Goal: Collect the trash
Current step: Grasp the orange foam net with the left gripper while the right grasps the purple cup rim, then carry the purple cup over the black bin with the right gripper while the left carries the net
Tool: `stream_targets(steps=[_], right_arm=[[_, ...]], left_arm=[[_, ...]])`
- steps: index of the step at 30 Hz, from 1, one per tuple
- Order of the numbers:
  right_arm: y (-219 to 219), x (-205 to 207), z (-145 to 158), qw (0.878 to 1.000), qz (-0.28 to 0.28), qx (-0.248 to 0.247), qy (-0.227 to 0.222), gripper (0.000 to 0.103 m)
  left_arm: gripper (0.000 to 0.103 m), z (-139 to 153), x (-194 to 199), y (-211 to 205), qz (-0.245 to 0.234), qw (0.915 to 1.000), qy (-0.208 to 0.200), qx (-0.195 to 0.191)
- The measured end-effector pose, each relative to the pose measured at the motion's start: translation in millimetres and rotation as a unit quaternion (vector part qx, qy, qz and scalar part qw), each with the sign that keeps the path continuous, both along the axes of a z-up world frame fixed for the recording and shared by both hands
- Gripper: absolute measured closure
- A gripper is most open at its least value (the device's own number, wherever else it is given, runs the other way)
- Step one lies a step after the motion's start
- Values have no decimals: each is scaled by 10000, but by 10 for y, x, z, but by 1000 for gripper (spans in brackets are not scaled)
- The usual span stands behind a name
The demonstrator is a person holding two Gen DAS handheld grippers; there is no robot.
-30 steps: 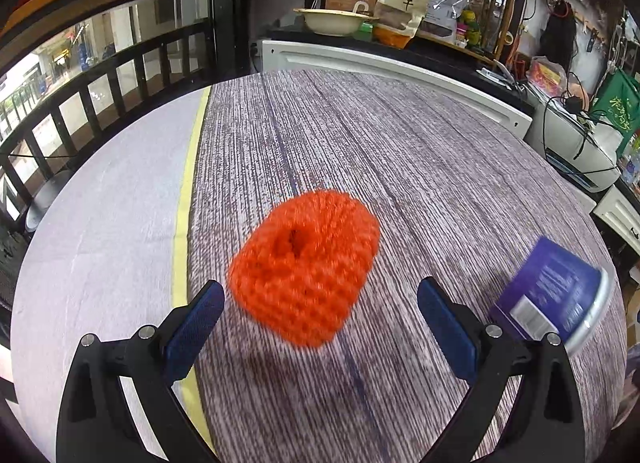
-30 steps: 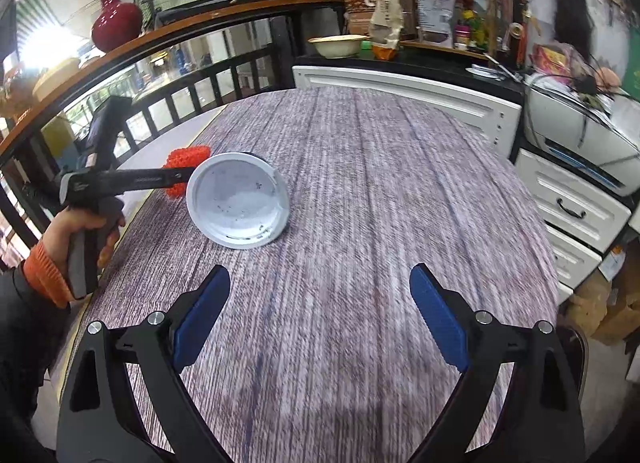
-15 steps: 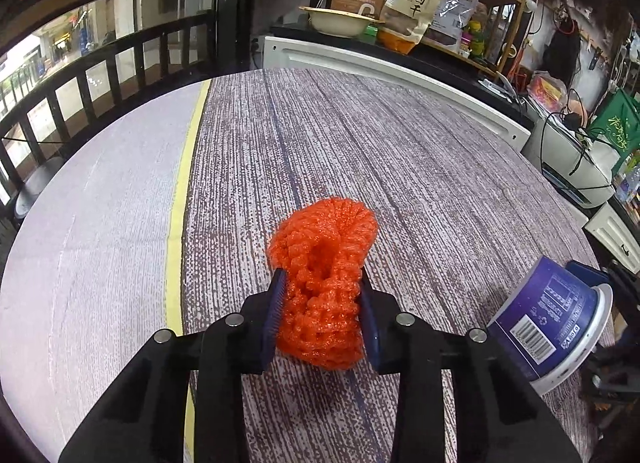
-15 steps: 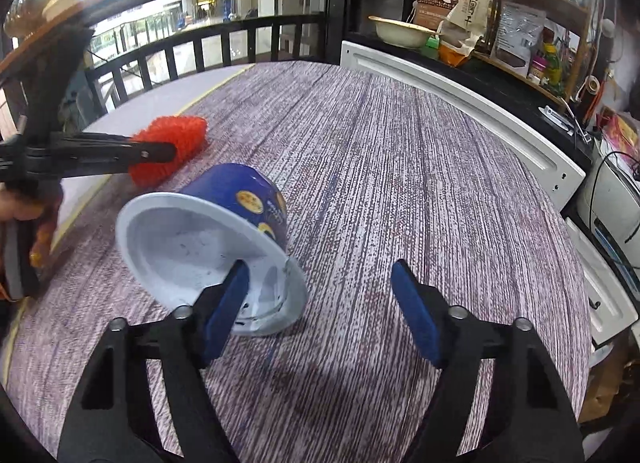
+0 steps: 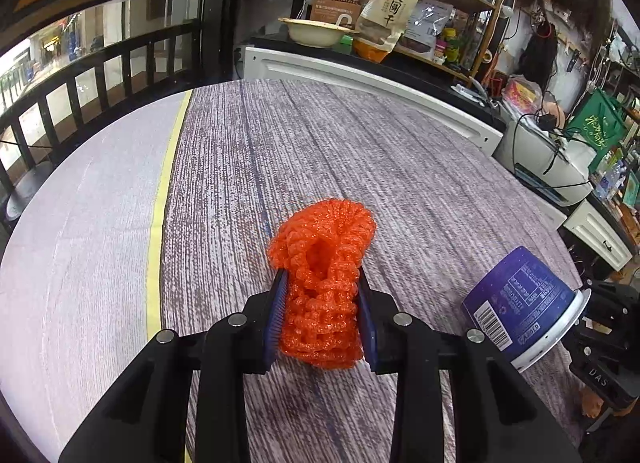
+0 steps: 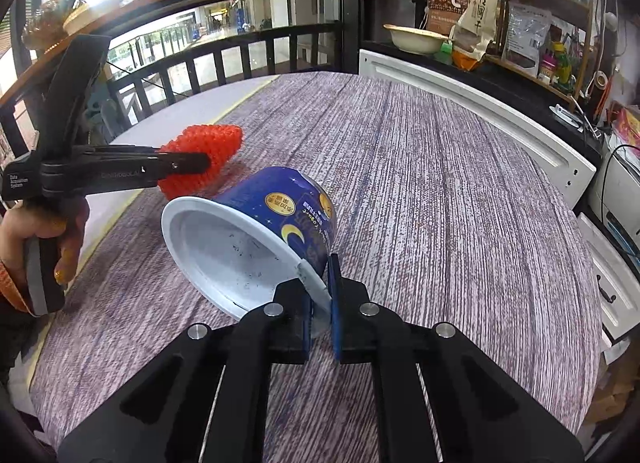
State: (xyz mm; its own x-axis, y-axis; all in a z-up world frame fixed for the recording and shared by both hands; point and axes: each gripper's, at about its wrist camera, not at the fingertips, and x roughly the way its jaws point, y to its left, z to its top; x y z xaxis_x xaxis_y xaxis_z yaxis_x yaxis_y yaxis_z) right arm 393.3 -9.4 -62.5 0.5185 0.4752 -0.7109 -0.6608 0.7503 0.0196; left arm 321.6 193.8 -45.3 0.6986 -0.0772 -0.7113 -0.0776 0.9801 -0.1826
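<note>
Beneath both tongs, purple-grey woven tabletop (image 5: 360, 151) lying, railing (image 5: 120, 63) beyond; left gripper (image 5: 320, 311) squeezing orange mesh (image 5: 324, 263); right gripper (image 6: 320, 299) pinching blue cup (image 6: 280, 215) rim.

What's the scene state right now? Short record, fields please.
surface: table with purple-grey woven cloth
left gripper: shut on orange net, squeezed between both pads
right gripper: shut on cup rim, one finger inside, one outside
cup: blue outside, white inside, tipped on its side, mouth toward right wrist camera
net vs cup: net left of cup, just behind it in right wrist view
contact with table: cannot tell for either item
bin: none in view
</note>
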Motion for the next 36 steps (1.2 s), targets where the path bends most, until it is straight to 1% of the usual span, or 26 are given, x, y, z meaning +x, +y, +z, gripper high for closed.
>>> stream_targets(steps=[2, 6, 9, 17, 26, 33, 36], right_arm=[[-40, -74, 36, 10000, -11, 26, -69, 95], [-207, -269, 114, 9997, -92, 193, -72, 95], [-339, -432, 164, 9994, -146, 232, -191, 95], [-710, -799, 215, 9980, -410, 380, -295, 95], [-1131, -1175, 278, 9956, -688, 518, -368, 95], [-1510, -1439, 333, 9924, -964, 603, -462, 95], [-1712, -1515, 354, 9897, -1177, 645, -492, 95]], left_arm=[[71, 35, -107, -52, -39, 10000, -72, -55], [71, 74, -327, -180, -114, 9998, -166, -69], [71, 101, -478, -269, -155, 9996, -233, -63], [71, 156, -823, -561, -299, 9988, -399, -25], [71, 214, -1085, -912, -633, 9964, -540, -136], [71, 275, -1188, -1251, -951, 9931, -662, -190], [71, 299, -1195, -1404, -1096, 9911, -710, -256]])
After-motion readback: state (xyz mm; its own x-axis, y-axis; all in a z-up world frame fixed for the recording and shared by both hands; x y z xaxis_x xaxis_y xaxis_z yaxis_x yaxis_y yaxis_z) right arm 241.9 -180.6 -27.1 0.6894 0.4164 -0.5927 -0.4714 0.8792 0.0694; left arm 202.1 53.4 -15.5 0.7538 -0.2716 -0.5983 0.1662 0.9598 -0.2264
